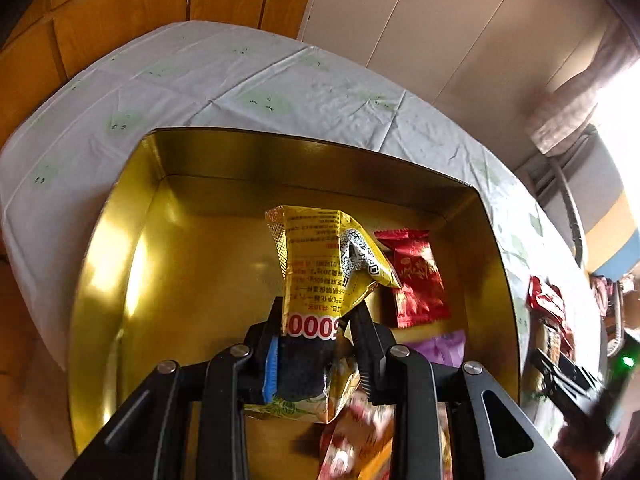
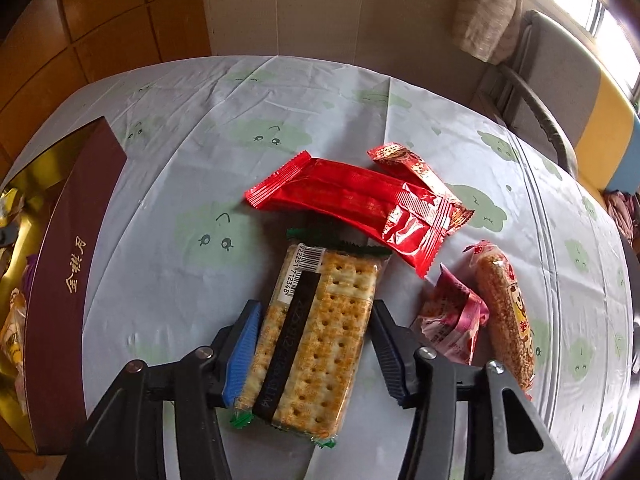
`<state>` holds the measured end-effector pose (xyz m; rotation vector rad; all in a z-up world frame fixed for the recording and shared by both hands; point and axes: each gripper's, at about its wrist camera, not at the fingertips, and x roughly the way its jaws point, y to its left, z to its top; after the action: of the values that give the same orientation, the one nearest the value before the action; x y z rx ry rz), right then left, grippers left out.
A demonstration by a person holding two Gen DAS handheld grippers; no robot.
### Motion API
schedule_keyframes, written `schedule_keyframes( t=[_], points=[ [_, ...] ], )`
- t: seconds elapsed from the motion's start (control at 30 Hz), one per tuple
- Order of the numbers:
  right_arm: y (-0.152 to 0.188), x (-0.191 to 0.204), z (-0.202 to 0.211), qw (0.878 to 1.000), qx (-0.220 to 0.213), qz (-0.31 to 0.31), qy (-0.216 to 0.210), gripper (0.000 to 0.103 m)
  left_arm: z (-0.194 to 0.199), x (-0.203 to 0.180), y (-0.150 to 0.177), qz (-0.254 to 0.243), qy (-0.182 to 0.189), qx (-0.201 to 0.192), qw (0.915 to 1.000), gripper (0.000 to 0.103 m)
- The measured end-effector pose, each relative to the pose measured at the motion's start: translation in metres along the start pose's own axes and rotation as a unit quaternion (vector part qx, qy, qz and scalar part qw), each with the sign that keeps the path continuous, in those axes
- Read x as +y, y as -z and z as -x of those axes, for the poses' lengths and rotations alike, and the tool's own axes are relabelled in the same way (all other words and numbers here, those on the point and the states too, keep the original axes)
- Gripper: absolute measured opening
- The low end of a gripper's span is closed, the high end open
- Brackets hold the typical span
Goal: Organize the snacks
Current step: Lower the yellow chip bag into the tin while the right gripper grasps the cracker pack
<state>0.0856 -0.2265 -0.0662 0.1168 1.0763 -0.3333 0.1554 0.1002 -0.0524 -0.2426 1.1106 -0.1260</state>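
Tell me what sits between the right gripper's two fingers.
The right wrist view shows the cracker pack lying on the tablecloth between the open right gripper fingers.

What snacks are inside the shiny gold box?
Inside the gold box lie a red packet and a purple packet. The left tool holds a yellow packet over it. More wrappers sit below, partly hidden by the tool.

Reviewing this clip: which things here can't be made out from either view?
- Left wrist view: the snacks at the bottom edge are blurred and hidden behind the left tool and its yellow packet.
- Left wrist view: the right tool is motion-blurred at the frame edge.
- Right wrist view: the gold box contents are cut off at the left edge.
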Motion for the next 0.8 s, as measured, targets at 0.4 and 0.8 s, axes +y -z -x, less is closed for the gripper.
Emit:
schedule_keyframes(
  t=[0.4,0.8],
  points=[
    [0.004,-0.003,0.005,1.0,-0.005,0.01,-0.015,0.055,-0.039,-0.023,-0.021,-0.008,-0.035,0.015,0.9992,0.033],
    [0.011,-0.005,0.012,1.0,-0.003,0.017,-0.025,0.05,-0.027,-0.031,-0.019,-0.029,-0.04,-0.016,0.9986,0.056]
  ],
)
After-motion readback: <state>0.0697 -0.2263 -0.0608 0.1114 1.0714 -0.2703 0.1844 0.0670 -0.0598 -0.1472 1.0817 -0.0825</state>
